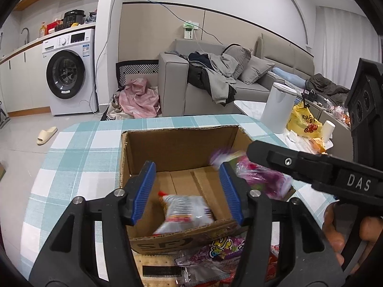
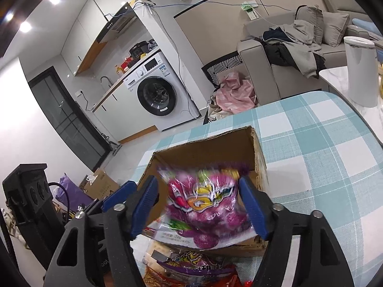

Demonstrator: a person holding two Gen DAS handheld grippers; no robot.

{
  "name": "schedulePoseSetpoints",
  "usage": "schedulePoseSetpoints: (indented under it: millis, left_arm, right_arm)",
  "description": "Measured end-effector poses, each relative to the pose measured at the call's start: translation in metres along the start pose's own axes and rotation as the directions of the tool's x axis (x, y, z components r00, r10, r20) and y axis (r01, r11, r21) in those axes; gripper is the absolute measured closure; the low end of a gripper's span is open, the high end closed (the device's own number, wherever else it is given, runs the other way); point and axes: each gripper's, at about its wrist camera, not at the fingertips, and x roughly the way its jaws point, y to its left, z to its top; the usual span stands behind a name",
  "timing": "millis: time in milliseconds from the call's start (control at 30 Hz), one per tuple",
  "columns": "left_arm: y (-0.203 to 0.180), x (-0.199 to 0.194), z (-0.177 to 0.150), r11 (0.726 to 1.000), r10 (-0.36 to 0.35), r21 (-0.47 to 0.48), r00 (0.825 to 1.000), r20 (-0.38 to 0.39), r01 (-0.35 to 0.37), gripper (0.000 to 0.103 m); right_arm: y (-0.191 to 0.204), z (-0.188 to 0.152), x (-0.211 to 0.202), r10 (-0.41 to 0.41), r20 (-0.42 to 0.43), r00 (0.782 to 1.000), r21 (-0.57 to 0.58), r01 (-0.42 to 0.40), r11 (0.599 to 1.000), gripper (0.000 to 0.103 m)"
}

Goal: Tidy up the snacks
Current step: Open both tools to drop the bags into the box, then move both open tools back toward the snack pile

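Loose snack packets [image 1: 215, 256] lie nearest us on the desk [image 1: 79, 148], just below our left gripper [image 1: 186, 191], whose jaws are spread, a blurred silver packet [image 1: 184, 211] between them inside the cardboard box [image 1: 182, 143]. Our right gripper [image 2: 198, 203] has its jaws spread around a purple packet [image 2: 205, 205] over the box; we cannot tell whether they touch it.

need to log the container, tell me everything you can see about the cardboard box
The cardboard box is plain brown corrugated card, open-topped with rough torn rims, and sits upright on the checked tablecloth. Its floor flaps lie flat. A blurred white snack packet is inside near the front wall, which shows dark printed lettering.
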Motion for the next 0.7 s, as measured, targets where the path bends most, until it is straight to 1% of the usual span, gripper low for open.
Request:
schedulePoseSetpoints:
  millis: [33,67,100,167,233,267,300,333,433,533,700]
  left_arm:
    - [-0.001,-0.002,0.000,1.000,0.008,0.006,1.000,0.003,-0.008,0.038]
    - [-0.001,-0.005,0.000,1.000,0.012,0.009,1.000,0.010,-0.012,0.029]
    - [-0.001,-0.008,-0.001,1.000,0.018,0.012,1.000,0.022,-0.019,0.022]
    - [0.000,-0.014,-0.001,1.000,0.024,0.015,0.999,0.033,-0.024,0.020]
    - [0.001,-0.023,-0.002,1.000,0.016,0.019,0.999,0.030,-0.016,0.018]
    - [0.001,-0.027,-0.004,1.000,0.008,0.023,0.999,0.031,-0.009,0.013]
    - [0.001,-0.031,-0.004,1.000,0.008,0.026,0.999,0.036,-0.009,0.006]
    - [-0.001,-0.037,-0.005,1.000,0.011,0.029,0.999,0.041,-0.012,0.002]
    - [-0.003,-0.055,-0.009,0.999,0.014,0.044,0.998,0.064,-0.016,0.001]
    - [-0.004,-0.068,-0.012,0.999,0.012,0.044,0.998,0.063,-0.015,0.001]
    - [-0.005,-0.086,-0.022,0.999,0.004,0.038,0.998,0.058,-0.006,0.001]
  right_arm:
    - [0.000,0.000,-0.002,-0.005,0.002,1.000,-0.001,0.005,1.000,0.030]
    - [-0.001,0.000,-0.004,-0.010,0.005,1.000,-0.004,0.010,1.000,0.030]
    - [-0.001,0.001,-0.006,-0.016,0.009,1.000,-0.006,0.016,1.000,0.029]
    - [-0.001,0.002,-0.010,-0.021,0.014,1.000,-0.005,0.022,1.000,0.025]
    - [-0.001,0.002,-0.015,-0.018,0.012,1.000,-0.007,0.018,1.000,0.016]
    - [-0.001,0.001,-0.017,-0.014,0.006,1.000,-0.013,0.014,1.000,0.014]
    - [-0.001,0.000,-0.019,-0.009,0.002,1.000,-0.020,0.009,1.000,0.009]
    - [0.000,-0.002,-0.022,-0.004,-0.002,1.000,-0.028,0.004,1.000,0.004]
    - [0.002,-0.009,-0.030,-0.014,-0.016,1.000,-0.058,0.013,0.998,0.000]
    - [0.004,-0.016,-0.037,0.004,-0.021,1.000,-0.092,-0.006,0.996,0.000]
    - [0.008,-0.026,-0.051,-0.015,-0.003,1.000,-0.134,0.014,0.991,0.000]
